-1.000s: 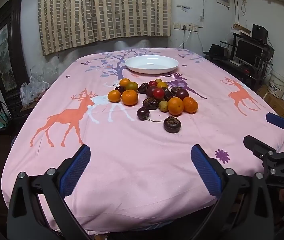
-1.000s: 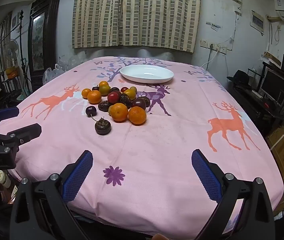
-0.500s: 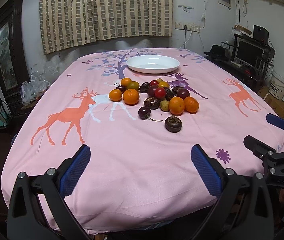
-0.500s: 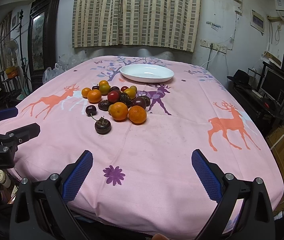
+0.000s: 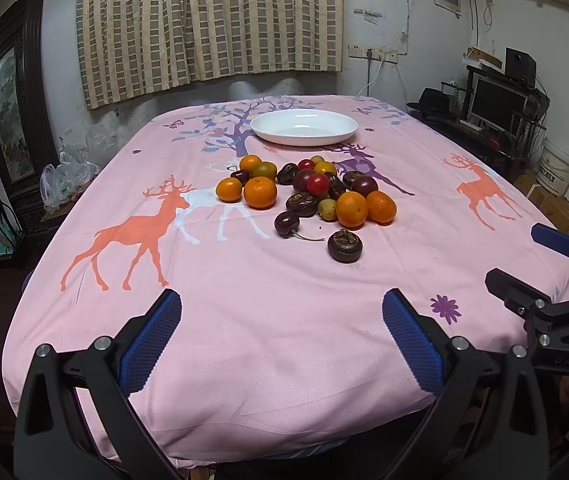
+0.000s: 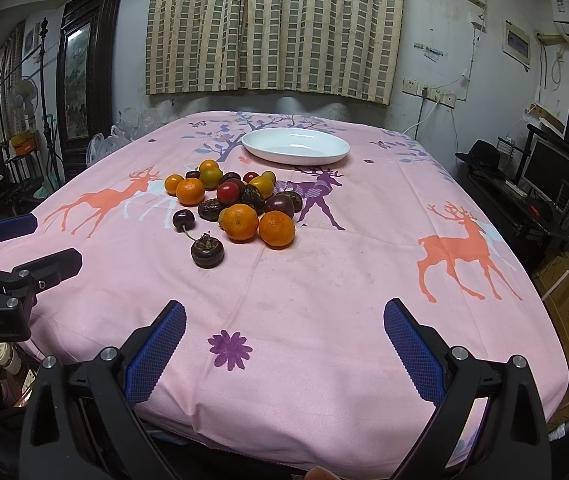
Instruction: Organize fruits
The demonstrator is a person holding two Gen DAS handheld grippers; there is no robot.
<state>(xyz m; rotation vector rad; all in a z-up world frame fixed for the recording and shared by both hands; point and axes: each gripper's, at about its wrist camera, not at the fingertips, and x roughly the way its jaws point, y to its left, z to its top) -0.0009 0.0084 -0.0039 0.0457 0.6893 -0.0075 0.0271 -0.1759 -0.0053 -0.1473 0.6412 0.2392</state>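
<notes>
Waiting loose on the cloth, the fruit pile (image 5: 306,192) is sitting just in front of the white plate (image 5: 304,127), apparently its destination.

Nearest the plate are lying small tomatoes; farther from it, oranges (image 5: 350,209), a stemmed cherry (image 5: 287,224) and one dark round fruit (image 5: 345,245) apart from the heap. Well back from the plate, the left gripper (image 5: 280,334) and right gripper (image 6: 284,336) are hovering with jaws spread wide, carrying nothing, likely lining up a first pick.

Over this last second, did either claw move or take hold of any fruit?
Barely. The left claw crept slightly forward toward the fruit pile, which sits a touch lower in its view; the right claw shows almost no shift. Nothing was grasped or released. Both claws remain open, the fruit lies unmoved, and the plate is empty.
</notes>
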